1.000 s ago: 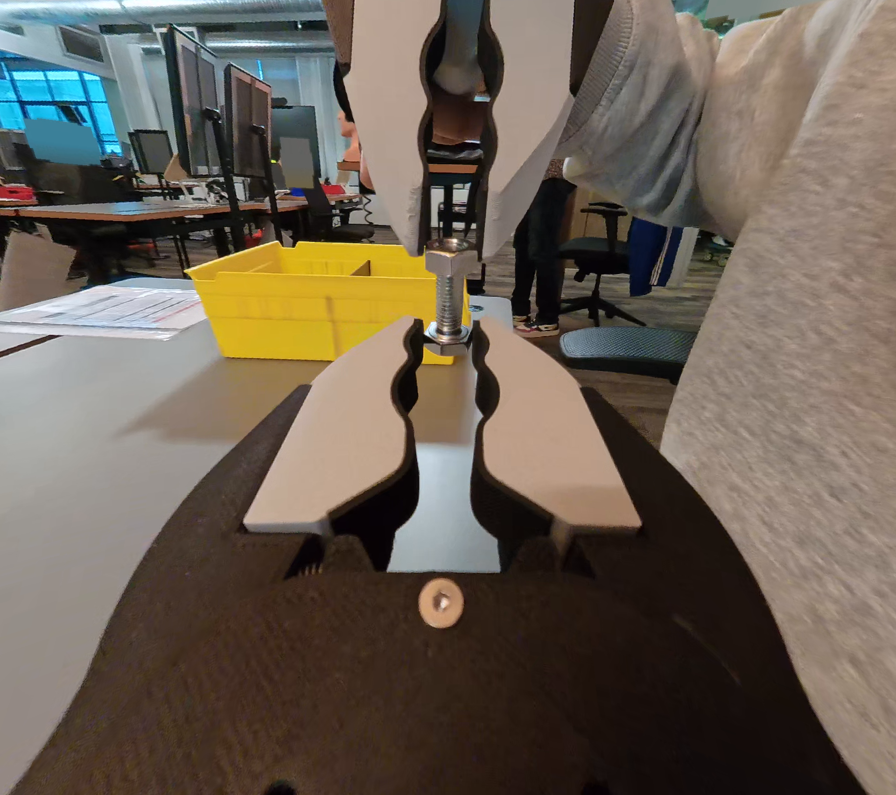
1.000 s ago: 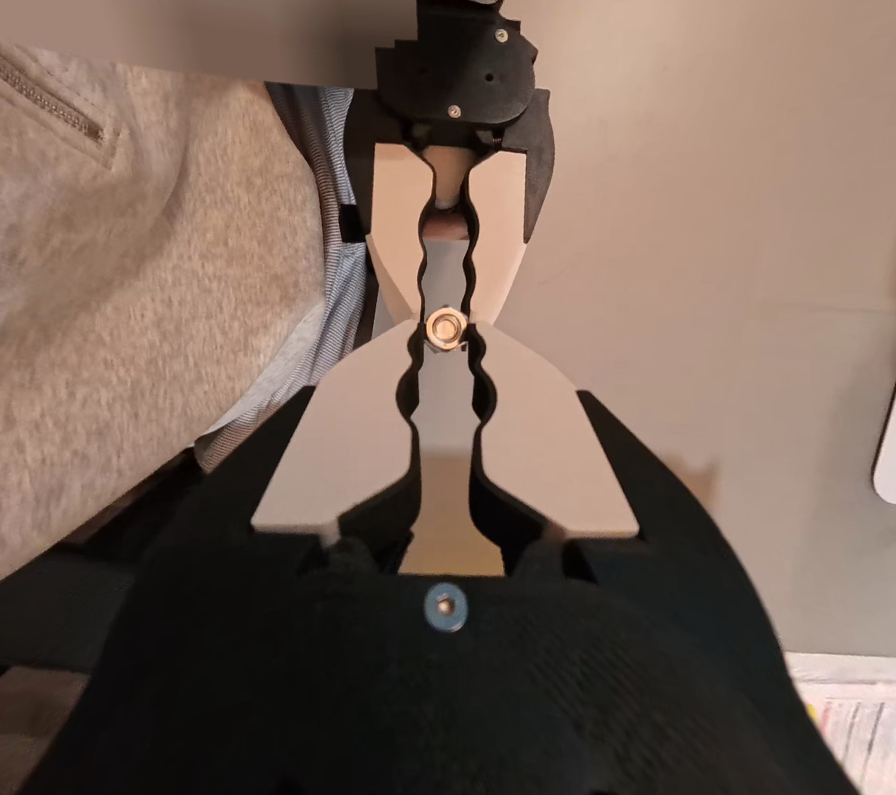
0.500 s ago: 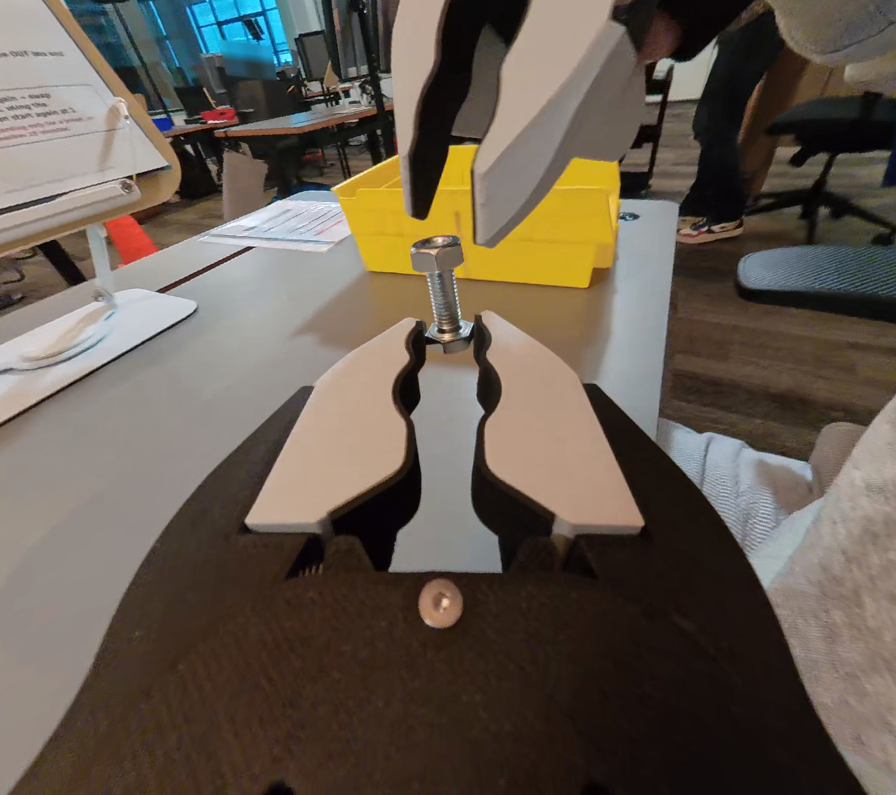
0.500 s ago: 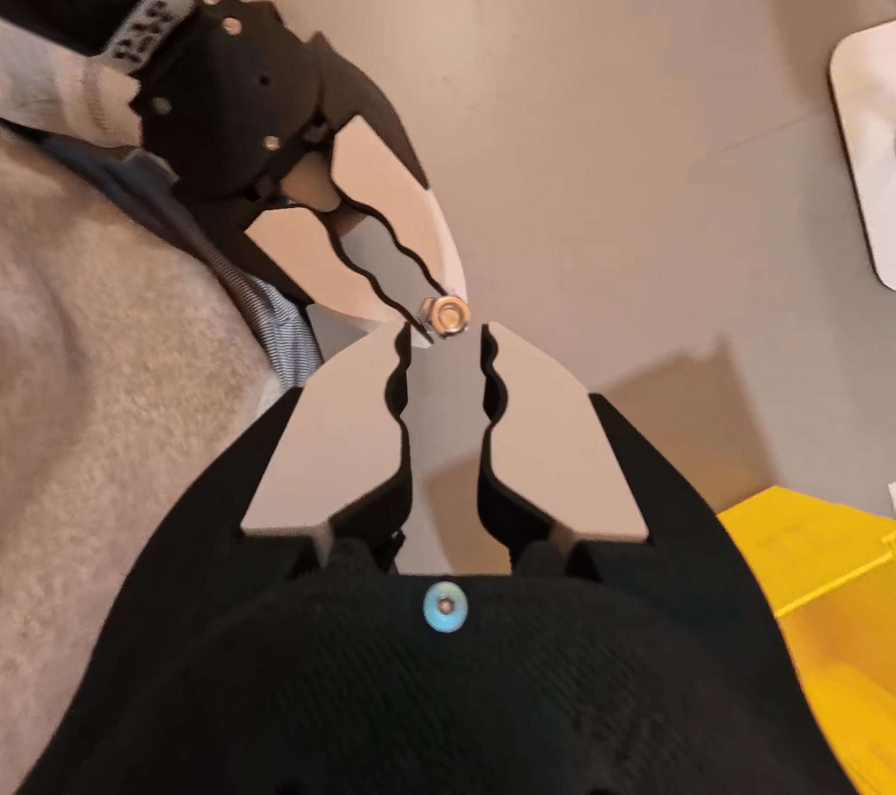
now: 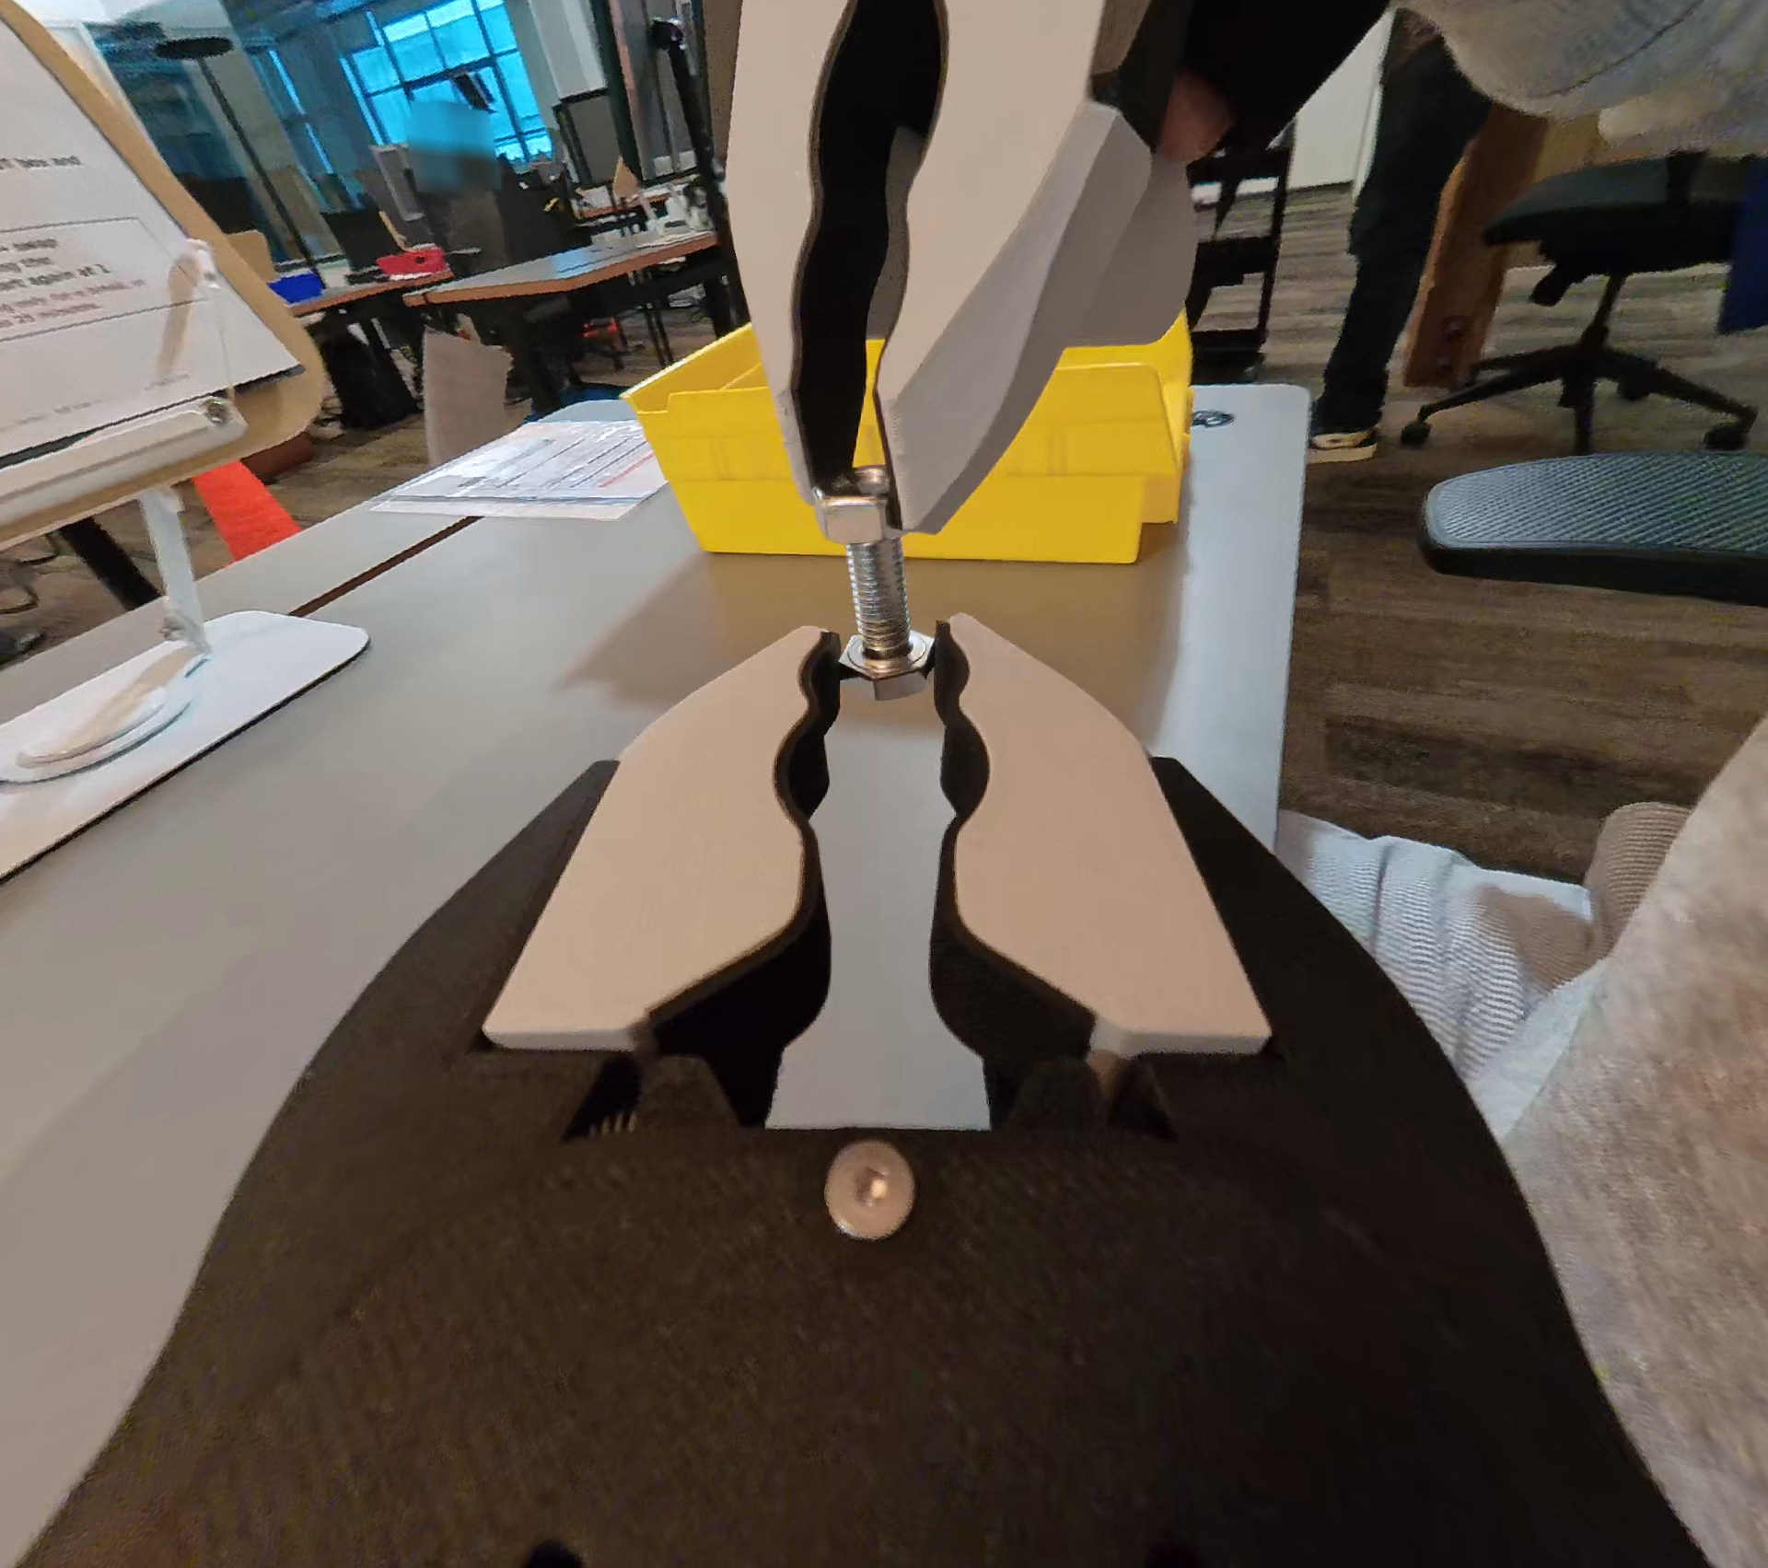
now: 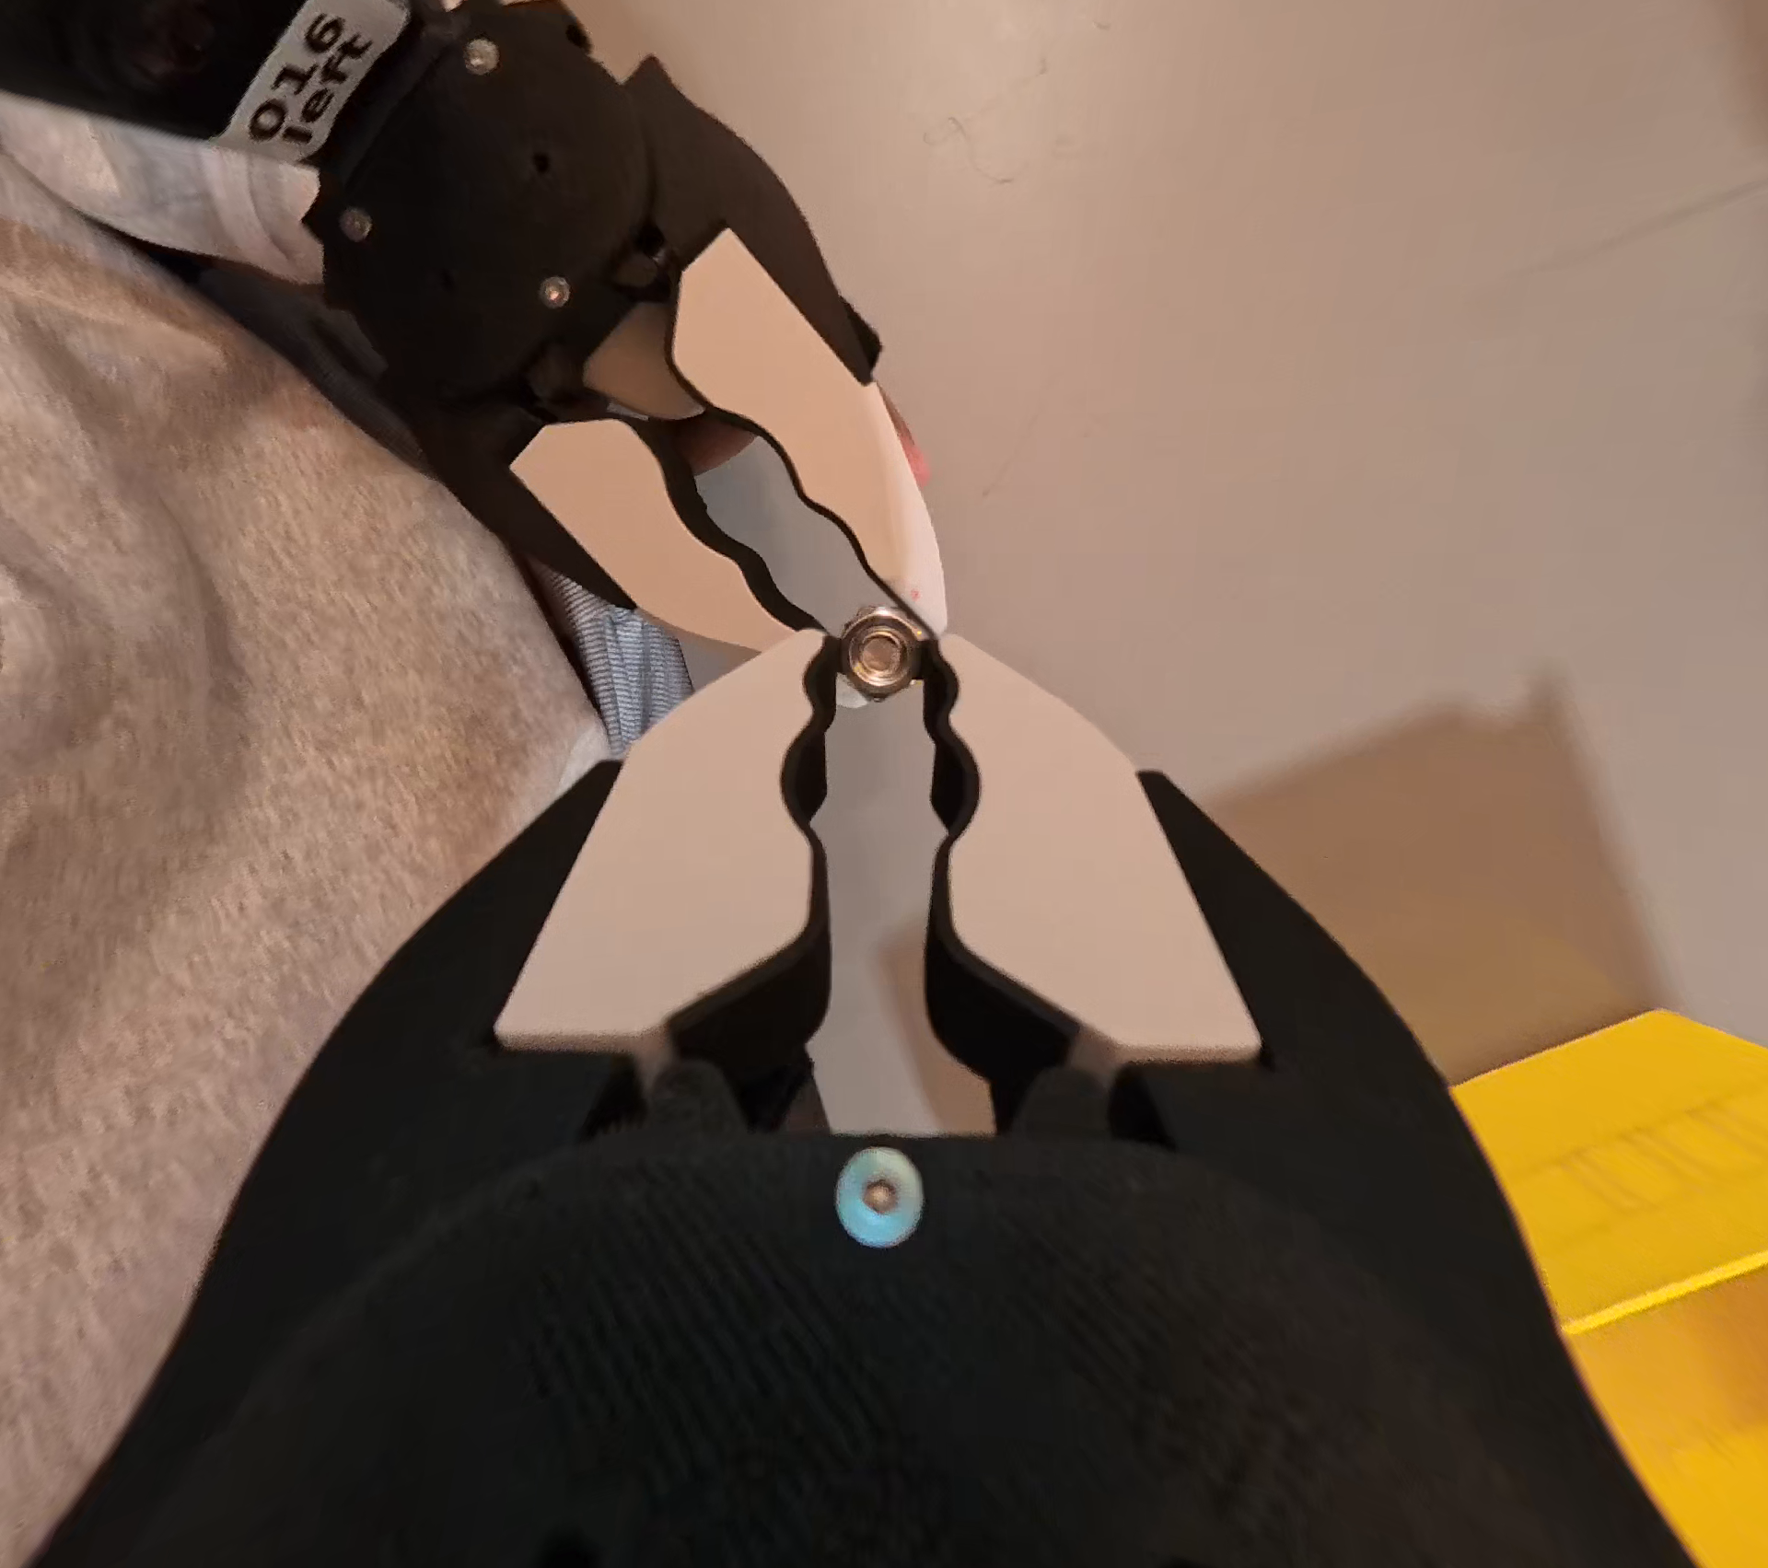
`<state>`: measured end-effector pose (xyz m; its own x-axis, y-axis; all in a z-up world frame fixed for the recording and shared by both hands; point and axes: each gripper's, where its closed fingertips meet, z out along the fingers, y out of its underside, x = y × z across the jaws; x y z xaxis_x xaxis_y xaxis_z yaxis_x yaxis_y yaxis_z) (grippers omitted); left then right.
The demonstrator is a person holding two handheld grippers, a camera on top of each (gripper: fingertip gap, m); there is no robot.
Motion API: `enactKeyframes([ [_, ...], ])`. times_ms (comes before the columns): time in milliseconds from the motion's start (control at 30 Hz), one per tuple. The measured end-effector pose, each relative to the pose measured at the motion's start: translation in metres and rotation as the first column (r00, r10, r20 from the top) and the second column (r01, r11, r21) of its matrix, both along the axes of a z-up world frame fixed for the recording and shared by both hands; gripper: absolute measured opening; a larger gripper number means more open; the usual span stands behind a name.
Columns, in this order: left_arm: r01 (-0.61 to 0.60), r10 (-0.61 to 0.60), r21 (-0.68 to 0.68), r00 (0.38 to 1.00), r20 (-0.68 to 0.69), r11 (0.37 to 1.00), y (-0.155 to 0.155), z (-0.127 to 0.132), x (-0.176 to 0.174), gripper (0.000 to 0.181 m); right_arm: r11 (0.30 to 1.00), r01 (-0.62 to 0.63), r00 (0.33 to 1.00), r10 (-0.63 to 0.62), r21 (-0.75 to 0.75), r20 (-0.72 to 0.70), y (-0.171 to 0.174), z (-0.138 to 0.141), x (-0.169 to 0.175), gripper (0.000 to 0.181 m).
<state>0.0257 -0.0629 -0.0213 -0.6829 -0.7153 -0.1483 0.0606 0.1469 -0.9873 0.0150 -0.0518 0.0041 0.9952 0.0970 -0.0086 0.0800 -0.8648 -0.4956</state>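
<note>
A steel bolt (image 5: 875, 594) stands upright above the grey table (image 5: 287, 805), with a hex nut (image 5: 885, 666) threaded on its lower end. My left gripper (image 5: 882, 661) is shut on the nut at its fingertips. My right gripper (image 5: 854, 494) comes down from above and is shut on the bolt's hex head (image 5: 854, 510). In the right wrist view my right gripper (image 6: 878, 654) grips the bolt head (image 6: 878, 649) end-on, and the left gripper (image 6: 861, 604) reaches in from the upper left beneath it.
A yellow bin (image 5: 957, 460) stands on the table behind the bolt; its corner shows in the right wrist view (image 6: 1626, 1159). A paper sheet (image 5: 536, 470) lies left of it. A white stand with a sign (image 5: 115, 393) is at the left. An office chair (image 5: 1607, 508) is off the table's right edge. Less than 4 cm separates the two grippers' tips.
My right gripper had let go of the bolt head and swung round half a second ago; now it has come back down and shut on the head again. The left gripper kept the nut.
</note>
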Motion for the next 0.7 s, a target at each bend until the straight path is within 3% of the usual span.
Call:
enactKeyframes([
  [133,0.157,-0.16,-0.125,0.987,-0.016,0.98,-0.01,0.005,-0.012,0.02,0.981,-0.19,0.982,0.19,-0.028,0.013,-0.007,0.004,-0.013,0.017],
  [267,0.355,-0.368,-0.219,0.93,-0.019,0.909,-0.026,0.01,-0.035,0.019,0.888,-0.46,0.887,0.46,-0.003,0.034,-0.018,0.008,-0.037,0.017],
  [400,0.505,-0.53,-0.258,0.848,-0.033,0.824,-0.037,0.009,-0.058,0.019,0.813,-0.581,0.813,0.582,0.035,0.006,-0.027,0.008,-0.059,0.017],
  [500,0.561,-0.599,-0.286,0.798,-0.061,0.777,-0.041,0.007,-0.067,0.019,0.791,-0.611,0.792,0.611,0.037,0.002,-0.032,0.006,-0.065,0.017],
  [600,0.512,-0.545,-0.264,0.836,-0.069,0.818,-0.039,0.004,-0.058,0.019,0.832,-0.554,0.832,0.554,0.013,0.031,-0.031,0.002,-0.055,0.018],
  [667,0.43,-0.461,-0.239,0.883,-0.088,0.87,-0.035,0.001,-0.044,0.019,0.88,-0.474,0.88,0.474,-0.012,0.028,-0.03,-0.003,-0.046,0.051],
  [700,0.383,-0.412,-0.226,0.906,-0.097,0.896,-0.031,-0.002,-0.036,0.019,0.903,-0.429,0.903,0.429,-0.018,0.014,-0.029,-0.005,-0.041,0.056],
])
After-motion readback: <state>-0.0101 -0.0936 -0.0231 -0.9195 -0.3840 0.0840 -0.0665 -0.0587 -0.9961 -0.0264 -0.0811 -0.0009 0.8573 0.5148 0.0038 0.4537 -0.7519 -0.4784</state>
